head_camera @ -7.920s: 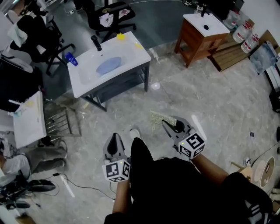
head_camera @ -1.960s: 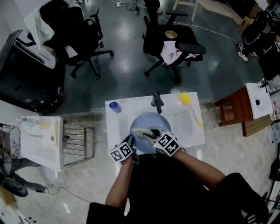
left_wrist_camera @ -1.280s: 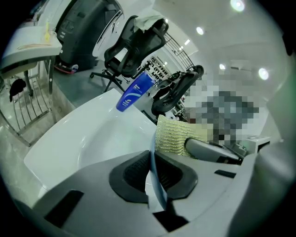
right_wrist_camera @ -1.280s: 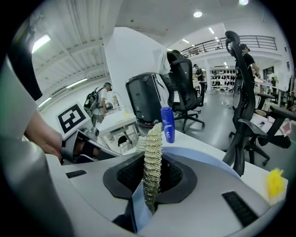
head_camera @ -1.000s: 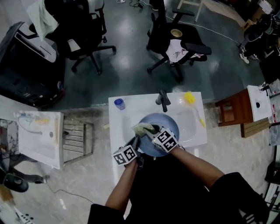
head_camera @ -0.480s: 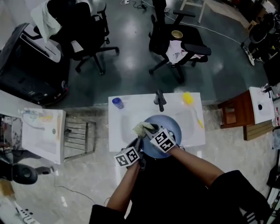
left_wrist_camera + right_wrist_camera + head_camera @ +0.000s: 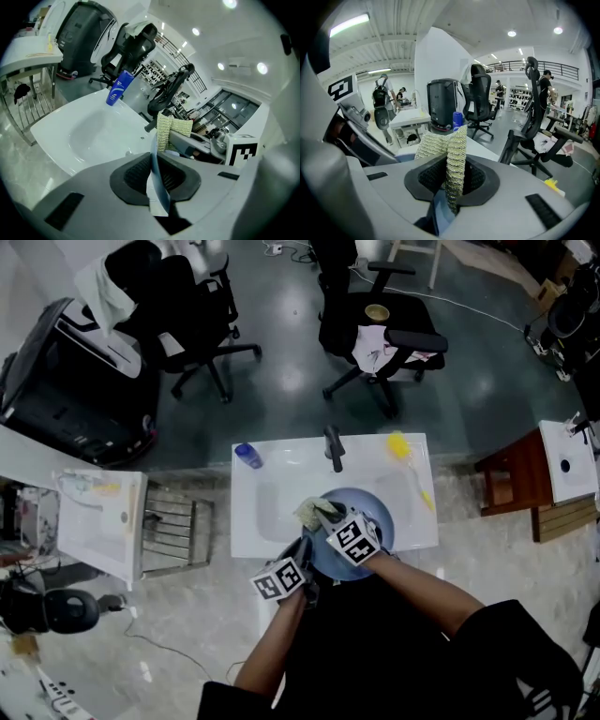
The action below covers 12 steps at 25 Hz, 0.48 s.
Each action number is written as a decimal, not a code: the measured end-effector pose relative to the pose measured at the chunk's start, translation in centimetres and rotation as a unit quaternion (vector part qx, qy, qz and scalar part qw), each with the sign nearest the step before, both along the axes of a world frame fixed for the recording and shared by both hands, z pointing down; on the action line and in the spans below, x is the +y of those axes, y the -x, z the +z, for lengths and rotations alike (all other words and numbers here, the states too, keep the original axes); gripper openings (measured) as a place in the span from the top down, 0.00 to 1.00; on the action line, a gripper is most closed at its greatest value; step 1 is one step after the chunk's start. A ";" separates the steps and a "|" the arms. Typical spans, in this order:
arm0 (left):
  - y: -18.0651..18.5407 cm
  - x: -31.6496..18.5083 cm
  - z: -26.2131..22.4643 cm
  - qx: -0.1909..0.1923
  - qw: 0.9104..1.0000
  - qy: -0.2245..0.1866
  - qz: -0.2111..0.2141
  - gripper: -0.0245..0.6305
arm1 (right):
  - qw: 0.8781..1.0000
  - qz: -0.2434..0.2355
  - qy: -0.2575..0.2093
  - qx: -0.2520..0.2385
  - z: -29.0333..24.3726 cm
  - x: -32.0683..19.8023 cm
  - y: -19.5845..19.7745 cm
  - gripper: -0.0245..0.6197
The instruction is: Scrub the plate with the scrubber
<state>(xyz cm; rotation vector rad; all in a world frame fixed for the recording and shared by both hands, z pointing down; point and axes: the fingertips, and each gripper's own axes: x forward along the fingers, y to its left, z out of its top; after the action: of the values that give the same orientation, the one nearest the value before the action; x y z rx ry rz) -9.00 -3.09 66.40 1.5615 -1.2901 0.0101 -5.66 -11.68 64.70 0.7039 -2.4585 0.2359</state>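
A glossy dark grey-green floor [image 7: 281, 381] fills the far side; nearer, it gives way to pale marble-patterned tiles [image 7: 169, 634]. One black wheeled office chair [image 7: 380, 329] stands on the dark part, and another black wheeled chair [image 7: 183, 306] stands well to its left. A brown wooden cabinet with a white top [image 7: 548, 474] sits at the right edge. Overhead, the white ribbed ceiling [image 7: 408, 23] carries a long strip light [image 7: 349, 24] and a round spotlight [image 7: 512, 33].

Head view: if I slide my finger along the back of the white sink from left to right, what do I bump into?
First the blue bottle → then the black faucet → then the yellow object.
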 end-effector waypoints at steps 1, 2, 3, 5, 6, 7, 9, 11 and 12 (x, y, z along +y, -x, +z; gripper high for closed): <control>-0.4 0.1 -0.2 -0.001 1.000 -0.002 0.001 0.91 | 1.000 0.001 -0.008 0.000 -0.2 -0.1 -0.4 0.87; -0.7 0.1 -0.3 -0.001 1.000 -0.004 0.001 0.91 | 1.000 0.003 -0.015 0.001 -0.3 -0.2 -0.9 0.87; -1.0 0.2 -0.4 0.000 1.000 -0.005 0.002 0.91 | 1.000 0.005 -0.019 0.004 -0.4 -0.3 -1.4 0.87; -1.7 0.3 -0.6 0.002 1.000 -0.007 0.002 0.90 | 1.000 0.013 -0.022 0.011 -0.5 -0.5 -2.5 0.87; -2.1 0.4 -0.7 0.003 1.000 -0.009 0.002 0.90 | 1.000 0.018 -0.022 0.014 -0.5 -0.6 -3.2 0.87; -2.5 0.4 -0.8 0.005 1.000 -0.010 0.003 0.90 | 0.999 0.022 -0.023 0.016 -0.5 -0.7 -3.8 0.87; -3.3 0.4 -1.0 0.009 1.000 -0.013 0.004 0.90 | 0.999 0.031 -0.027 0.019 -0.6 -1.1 -5.0 0.87; -3.8 0.3 -1.1 0.011 1.000 -0.016 0.006 0.90 | 0.998 0.041 -0.031 0.021 -0.8 -1.4 -5.9 0.87; -4.1 0.3 -1.1 0.012 1.000 -0.017 0.007 0.90 | 0.998 0.046 -0.032 0.021 -0.8 -1.5 -6.3 0.87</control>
<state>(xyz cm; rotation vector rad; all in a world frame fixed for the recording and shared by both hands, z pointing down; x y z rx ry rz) -4.94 -2.77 65.31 1.5954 -1.2669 -0.0218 0.65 -13.22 63.95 0.8427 -2.4049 0.1750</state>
